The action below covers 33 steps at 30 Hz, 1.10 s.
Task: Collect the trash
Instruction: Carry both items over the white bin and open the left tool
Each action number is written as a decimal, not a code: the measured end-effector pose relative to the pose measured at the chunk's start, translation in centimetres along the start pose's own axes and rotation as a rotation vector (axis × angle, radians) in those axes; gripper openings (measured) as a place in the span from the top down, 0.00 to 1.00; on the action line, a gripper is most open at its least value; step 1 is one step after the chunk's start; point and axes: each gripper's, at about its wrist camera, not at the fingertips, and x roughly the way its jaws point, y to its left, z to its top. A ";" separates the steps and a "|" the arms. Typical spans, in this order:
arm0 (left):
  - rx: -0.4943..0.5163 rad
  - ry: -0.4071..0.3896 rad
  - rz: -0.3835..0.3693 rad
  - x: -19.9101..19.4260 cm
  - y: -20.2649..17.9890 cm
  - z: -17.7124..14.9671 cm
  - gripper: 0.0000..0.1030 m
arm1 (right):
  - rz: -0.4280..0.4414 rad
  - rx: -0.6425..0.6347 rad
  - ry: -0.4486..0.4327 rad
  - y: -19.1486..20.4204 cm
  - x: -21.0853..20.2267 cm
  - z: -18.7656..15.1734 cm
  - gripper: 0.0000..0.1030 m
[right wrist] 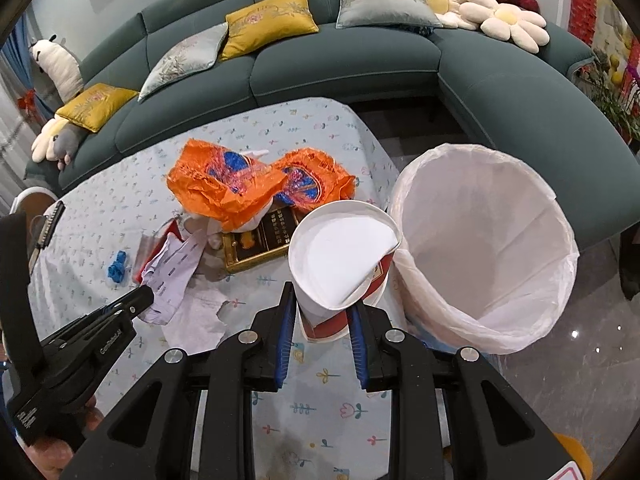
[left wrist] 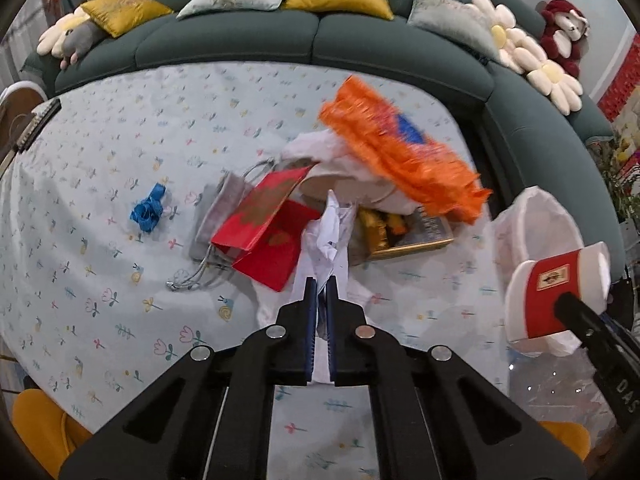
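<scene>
From my left gripper I see the fingers pinched on a crumpled white paper raised over the desk. Beyond lie red bags, a blue scrap and an orange wrapper. At right, my other gripper carries a red-and-white paper cup near the lined bin.

Teal corner sofa, yellow and grey cushions; glossy grey floor.
</scene>
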 end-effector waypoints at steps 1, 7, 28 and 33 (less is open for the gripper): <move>0.004 -0.008 -0.007 -0.4 -0.4 0.1 0.96 | 0.002 -0.001 -0.008 -0.2 -0.4 0.0 0.77; 0.060 -0.064 -0.054 -3.5 -4.5 0.6 0.96 | -0.006 -0.005 -0.069 -1.5 -3.4 0.3 0.77; 0.279 -0.116 -0.227 -5.4 -21.7 0.8 0.96 | -0.110 0.135 -0.215 -14.1 -8.5 2.1 0.76; 0.309 -0.101 -0.240 -4.0 -24.7 0.8 0.96 | -0.131 0.169 -0.212 -16.8 -7.9 2.4 0.76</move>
